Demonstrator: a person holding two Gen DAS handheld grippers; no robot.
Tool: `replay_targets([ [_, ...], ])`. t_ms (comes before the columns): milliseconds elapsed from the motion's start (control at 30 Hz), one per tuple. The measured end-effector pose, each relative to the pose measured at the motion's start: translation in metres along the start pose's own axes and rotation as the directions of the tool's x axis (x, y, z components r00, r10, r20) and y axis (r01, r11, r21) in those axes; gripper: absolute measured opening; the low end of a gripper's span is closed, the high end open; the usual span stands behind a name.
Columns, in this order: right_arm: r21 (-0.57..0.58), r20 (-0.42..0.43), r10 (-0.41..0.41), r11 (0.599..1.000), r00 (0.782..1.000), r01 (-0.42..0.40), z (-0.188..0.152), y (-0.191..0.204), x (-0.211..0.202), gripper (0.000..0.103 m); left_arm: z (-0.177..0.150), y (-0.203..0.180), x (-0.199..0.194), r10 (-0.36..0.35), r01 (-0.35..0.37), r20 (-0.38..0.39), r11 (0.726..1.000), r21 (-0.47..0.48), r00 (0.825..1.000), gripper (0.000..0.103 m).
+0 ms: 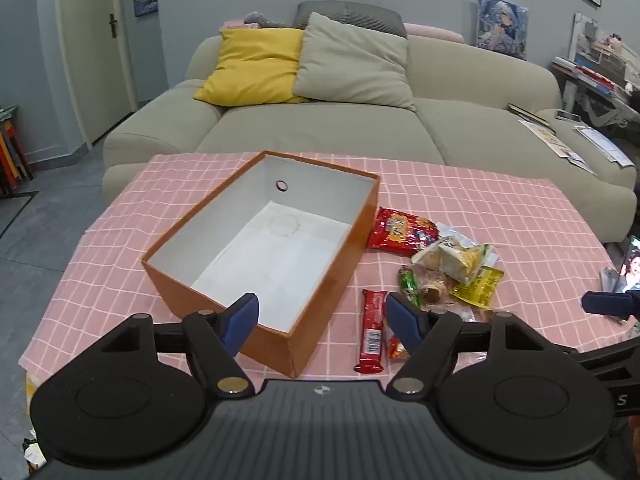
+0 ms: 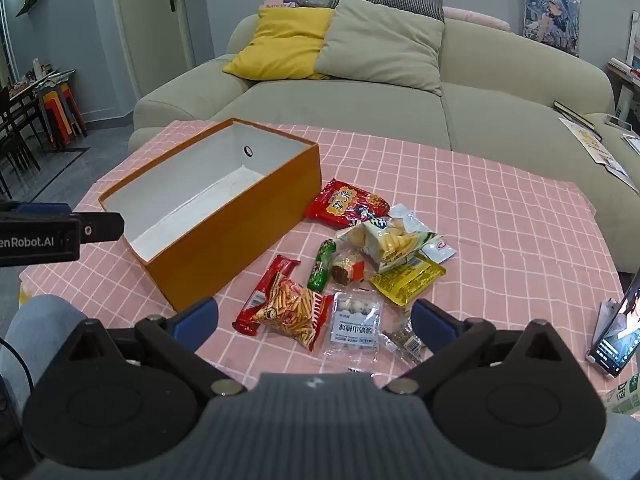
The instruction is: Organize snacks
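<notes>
We are holding both grippers above the near edge of the table, with the orange box (image 2: 224,216) as our landmark. The box is sitting open on the pink checked tablecloth (image 2: 480,200), its white inside bare, a small round hole in its far wall.

Our left gripper (image 1: 322,320) is hovering over the box's near corner, its blue fingers (image 1: 242,320) spread wide with nothing between them. Our right gripper (image 2: 316,320) is hanging to the right of the box, over the near end of the snack pile, fingers likewise spread wide and pinching nothing.

The snacks are all lying on the cloth to the right of the box, none inside it. Closest to the box's right wall, a large red packet (image 2: 346,204) is lying at the far end. Nearer to us, a long red bar (image 2: 266,294) is lying just beside the box's near right corner, with a bag of stick snacks (image 2: 294,314) overlapping it. A green wrapped piece (image 2: 320,266) is resting just right of the bar, then a small brown cake in clear wrap (image 2: 348,270), a clear bag of pale crisps (image 2: 388,240), a yellow packet (image 2: 406,280), and a clear pack of white balls (image 2: 356,320). Well right of the box, a phone (image 2: 616,336) is leaning upright at the table's edge.

Behind the box, a beige sofa (image 2: 500,100) is carrying a yellow cushion (image 2: 288,40) and a beige one.
</notes>
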State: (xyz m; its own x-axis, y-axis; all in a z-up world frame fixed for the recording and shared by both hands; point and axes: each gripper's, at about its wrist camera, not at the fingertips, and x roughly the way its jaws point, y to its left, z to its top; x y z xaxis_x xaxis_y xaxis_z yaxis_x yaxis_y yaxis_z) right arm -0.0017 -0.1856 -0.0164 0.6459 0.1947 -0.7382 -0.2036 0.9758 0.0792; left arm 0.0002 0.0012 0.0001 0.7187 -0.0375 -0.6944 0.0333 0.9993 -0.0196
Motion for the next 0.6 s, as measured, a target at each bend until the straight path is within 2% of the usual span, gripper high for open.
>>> replay_targets([
  [200, -0.008, 0.014, -0.007, 1.0, 1.0, 0.007, -0.003, 0.002, -0.003, 0.099, 0.002, 0.012, 0.0, -0.039, 0.039, -0.007, 0.999, -0.014, 0.999, 0.085],
  [233, -0.009, 0.016, -0.006, 1.0, 1.0, 0.006, -0.003, 0.001, -0.003, 0.099, 0.0, 0.006, -0.002, -0.001, 0.001, -0.006, 1.0, 0.003, 1.0, 0.085],
  [433, -0.004, -0.008, -0.005, 1.0, 1.0, 0.005, 0.002, 0.0, 0.002, 0.099, -0.003, 0.002, 0.002, 0.015, -0.015, -0.014, 1.0, 0.003, 1.0, 0.085],
  [600, -0.01, 0.005, -0.013, 1.0, 1.0, 0.013, 0.001, 0.0, 0.0, 0.099, -0.004, 0.002, 0.003, 0.016, -0.016, -0.021, 1.0, 0.005, 1.0, 0.085],
])
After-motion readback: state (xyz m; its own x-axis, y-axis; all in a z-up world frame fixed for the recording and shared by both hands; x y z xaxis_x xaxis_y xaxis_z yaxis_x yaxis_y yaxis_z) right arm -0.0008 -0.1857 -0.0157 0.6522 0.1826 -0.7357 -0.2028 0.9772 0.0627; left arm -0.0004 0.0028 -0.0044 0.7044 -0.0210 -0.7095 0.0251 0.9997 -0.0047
